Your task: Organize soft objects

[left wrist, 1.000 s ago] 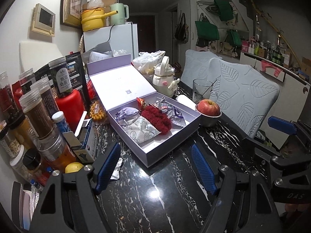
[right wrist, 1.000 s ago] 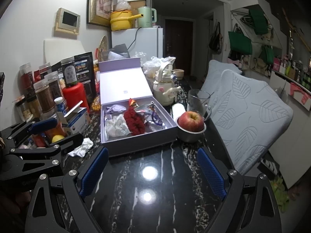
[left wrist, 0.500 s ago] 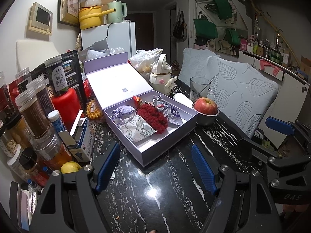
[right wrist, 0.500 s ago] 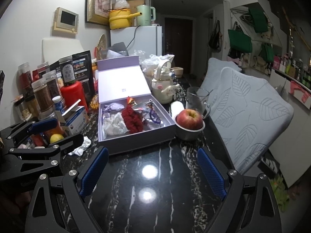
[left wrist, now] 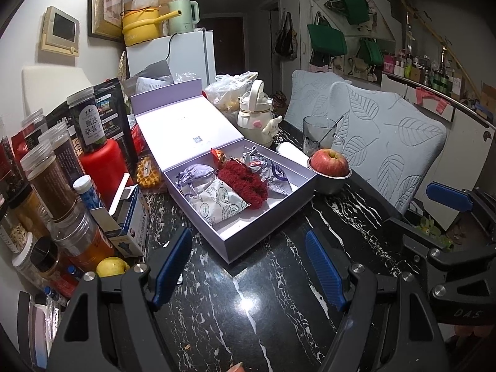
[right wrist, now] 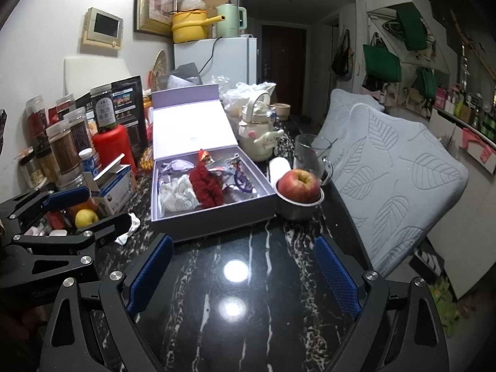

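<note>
Both my left gripper (left wrist: 248, 266) and right gripper (right wrist: 245, 272) spread, empty, above black marble table (right wrist: 248, 325); just ahead, lavender gift box (right wrist: 214, 217) holds red fuzzy scrunchie (right wrist: 206, 184) and pouches, so approach low over its near wall; only right view shows crumpled white cloth (right wrist: 128, 228) outside, left of box.

Cramped home dining nook: black marble table (right wrist: 235, 282) ahead of the grippers, food jars (left wrist: 46, 167) crowding its left side, mini fridge (right wrist: 229, 59) w/ yellow pot (right wrist: 189, 24) & kettle (right wrist: 231, 20) beyond, padded chairs (right wrist: 390, 170) right, tote bags (right wrist: 379, 62) hung far right.
</note>
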The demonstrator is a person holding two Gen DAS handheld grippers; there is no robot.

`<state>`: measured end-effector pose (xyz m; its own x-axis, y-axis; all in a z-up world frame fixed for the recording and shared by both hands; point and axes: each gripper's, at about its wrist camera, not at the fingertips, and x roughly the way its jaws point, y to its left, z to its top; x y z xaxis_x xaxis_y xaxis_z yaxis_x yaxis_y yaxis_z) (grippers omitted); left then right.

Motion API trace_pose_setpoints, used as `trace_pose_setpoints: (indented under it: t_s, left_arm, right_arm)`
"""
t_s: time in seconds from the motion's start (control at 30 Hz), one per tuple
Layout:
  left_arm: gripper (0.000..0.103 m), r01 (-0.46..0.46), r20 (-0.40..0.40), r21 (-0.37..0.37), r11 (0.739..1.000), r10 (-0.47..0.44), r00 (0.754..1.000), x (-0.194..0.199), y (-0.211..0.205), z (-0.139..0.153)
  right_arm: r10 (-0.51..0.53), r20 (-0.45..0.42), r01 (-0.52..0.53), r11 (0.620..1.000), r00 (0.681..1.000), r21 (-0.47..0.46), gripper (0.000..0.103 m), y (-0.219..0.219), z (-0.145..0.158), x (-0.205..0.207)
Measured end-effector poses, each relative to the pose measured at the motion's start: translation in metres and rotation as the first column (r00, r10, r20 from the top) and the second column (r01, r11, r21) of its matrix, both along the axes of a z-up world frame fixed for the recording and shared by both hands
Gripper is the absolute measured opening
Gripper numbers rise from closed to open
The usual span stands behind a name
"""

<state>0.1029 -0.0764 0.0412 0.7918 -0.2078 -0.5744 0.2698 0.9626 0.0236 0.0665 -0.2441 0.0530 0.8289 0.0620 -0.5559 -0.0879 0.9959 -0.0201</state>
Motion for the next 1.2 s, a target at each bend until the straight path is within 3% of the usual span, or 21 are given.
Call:
trace_pose_setpoints:
  t_s: [1.2]
  left_arm:
    - [0.076,0.006,-0.034,0.004,1.0,-0.006,0.999,-0.0012,0.0042,-0.0075]
  right_arm:
    - [0.021,-0.021,-0.021,1.0,1.0,-0.02,0.094,0.0011,-0.008,0.0005]
